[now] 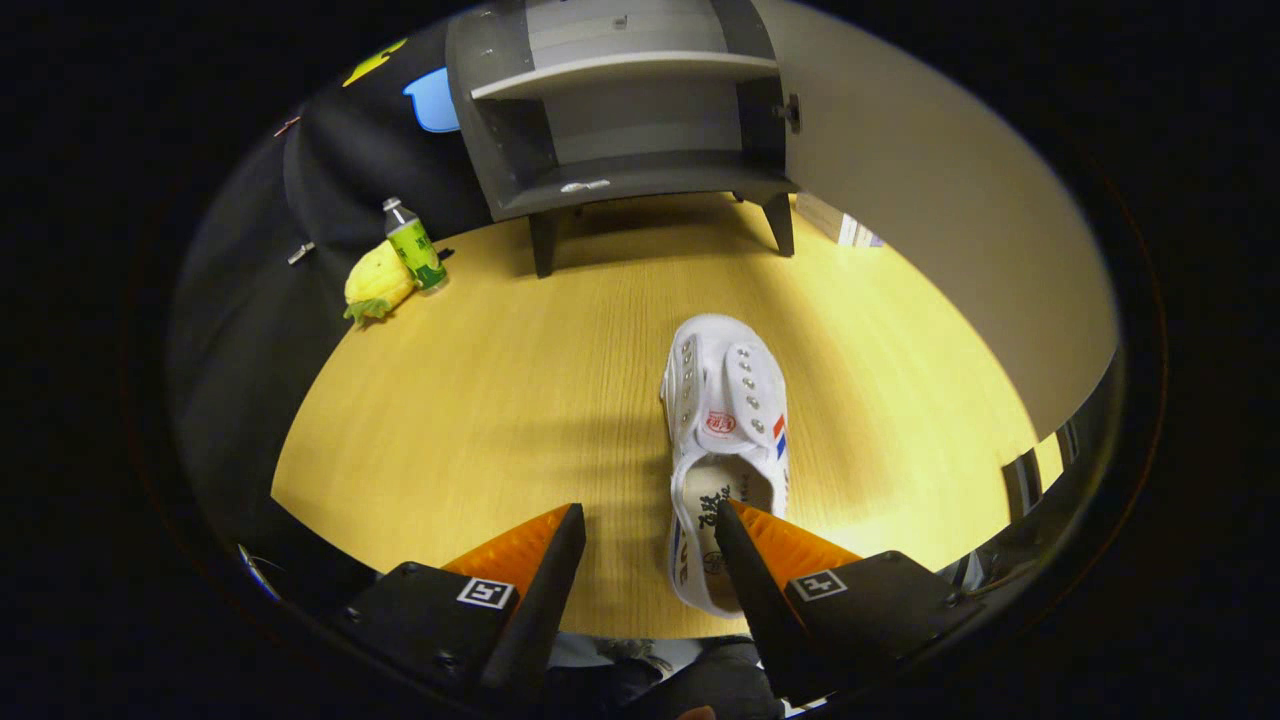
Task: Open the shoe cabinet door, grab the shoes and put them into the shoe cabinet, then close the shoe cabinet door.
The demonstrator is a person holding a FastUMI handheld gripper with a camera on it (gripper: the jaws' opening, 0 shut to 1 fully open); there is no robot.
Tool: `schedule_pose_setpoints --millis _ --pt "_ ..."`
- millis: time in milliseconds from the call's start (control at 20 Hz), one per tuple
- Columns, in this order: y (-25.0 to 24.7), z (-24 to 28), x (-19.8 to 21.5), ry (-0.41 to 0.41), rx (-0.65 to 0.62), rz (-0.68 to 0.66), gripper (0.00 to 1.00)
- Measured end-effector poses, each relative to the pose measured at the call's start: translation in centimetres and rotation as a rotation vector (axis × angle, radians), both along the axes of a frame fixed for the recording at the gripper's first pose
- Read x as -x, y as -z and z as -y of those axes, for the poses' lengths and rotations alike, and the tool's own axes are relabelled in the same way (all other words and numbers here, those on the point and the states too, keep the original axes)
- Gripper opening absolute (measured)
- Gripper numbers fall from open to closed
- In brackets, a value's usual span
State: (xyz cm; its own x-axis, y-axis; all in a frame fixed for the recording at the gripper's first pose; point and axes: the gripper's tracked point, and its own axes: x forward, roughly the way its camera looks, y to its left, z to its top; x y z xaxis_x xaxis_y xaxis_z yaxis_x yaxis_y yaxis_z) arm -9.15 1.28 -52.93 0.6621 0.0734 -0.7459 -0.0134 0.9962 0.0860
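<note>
The shoe (pixel 728 440) lies on the tabletop (pixel 500 400), heel toward me, toe toward the cabinet (pixel 620 110), whose door (pixel 930 200) stands open. It looks light, soft canvas; I'd pinch the heel collar wall. My hand-held gripper (pixel 650 530) is spread, right finger over the heel opening, gripping nothing.

White shoe (pixel 728 420) striped red and blue, grey cabinet (pixel 620 110), orange fingers (pixel 520 548), parted, yellow wood-grained table (pixel 500 380), green bottle (pixel 414 246)
</note>
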Motion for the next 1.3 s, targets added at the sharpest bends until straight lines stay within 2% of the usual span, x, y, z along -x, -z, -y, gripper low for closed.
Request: schedule_pose_setpoints --millis 100,200,350,400,500,700,950,1300 --pt "1.1 0.1 -1.9 0.027 0.008 0.032 0.64" --pt "1.4 -0.1 -3.5 0.044 0.005 0.077 0.58" --pt "1.5 0.2 -5.9 0.062 0.034 0.161 0.57" --pt "1.6 1.4 -6.3 0.094 0.068 0.176 0.41" --pt "1.4 1.7 -7.0 0.128 0.052 0.218 0.1" --pt "1.2 1.4 -7.5 0.1 0.014 0.258 0.05" --pt "-1.5 1.7 -7.3 0.062 0.01 0.274 0.05" --pt "-11.0 0.9 -5.7 0.026 -0.034 0.351 0.05"
